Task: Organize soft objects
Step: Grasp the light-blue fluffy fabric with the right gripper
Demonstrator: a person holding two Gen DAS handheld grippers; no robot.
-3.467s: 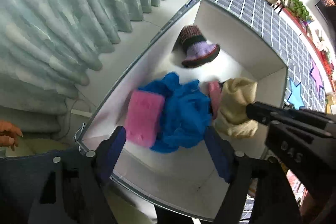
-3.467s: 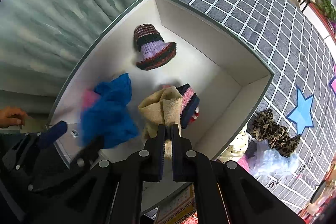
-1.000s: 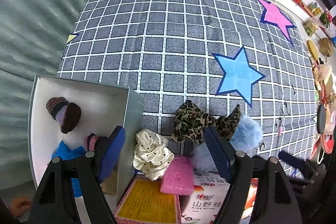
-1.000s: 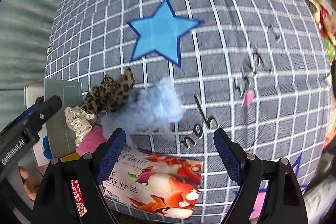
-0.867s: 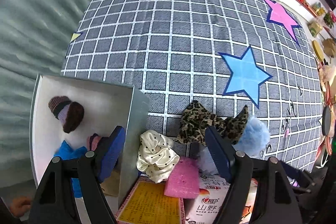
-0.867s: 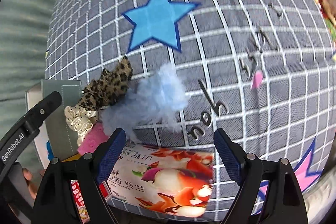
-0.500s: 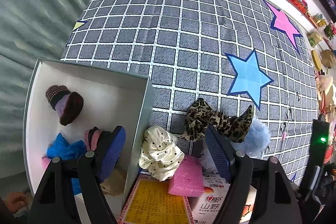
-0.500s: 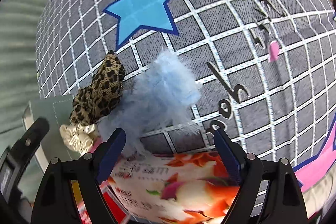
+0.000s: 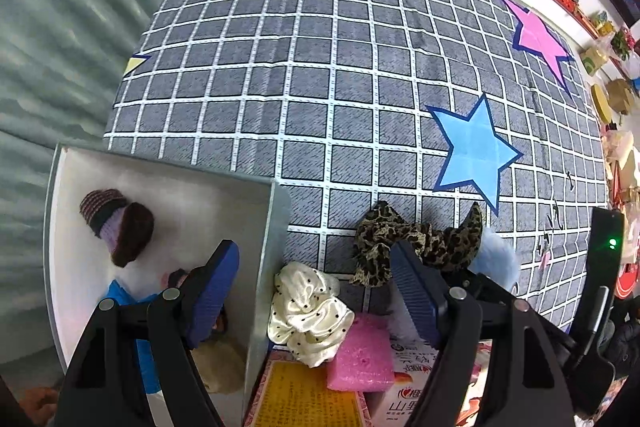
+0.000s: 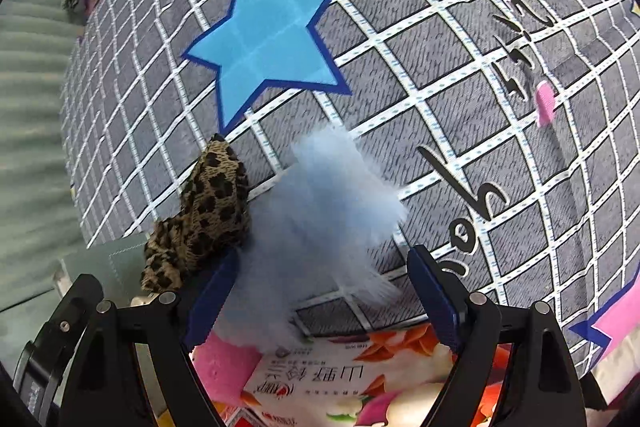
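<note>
A: How many soft things are outside the white box [image 9: 264,267]?

B: Four on the grid mat [image 9: 320,67]: one leopard-print cloth [image 9: 416,247], one cream dotted scrunchie [image 9: 308,311], one pink sponge [image 9: 362,359], one pale blue fluffy piece [image 10: 320,211]. Inside the box I count one knitted hat [image 9: 116,227] and one blue cloth [image 9: 124,301], plus others half hidden.

A: The grippers?

B: The left gripper [image 9: 316,291] stands wide apart and empty, straddling the box wall, scrunchie below it. The right gripper [image 10: 324,299] is spread wide too; the fluffy piece lies between its fingers, the left finger [image 10: 212,301] at its fur, nothing clamped.

A: Its lie?

B: In the right wrist view its long axis runs from about 7 to 1 o'clock, leopard cloth touching it at 9 o'clock
</note>
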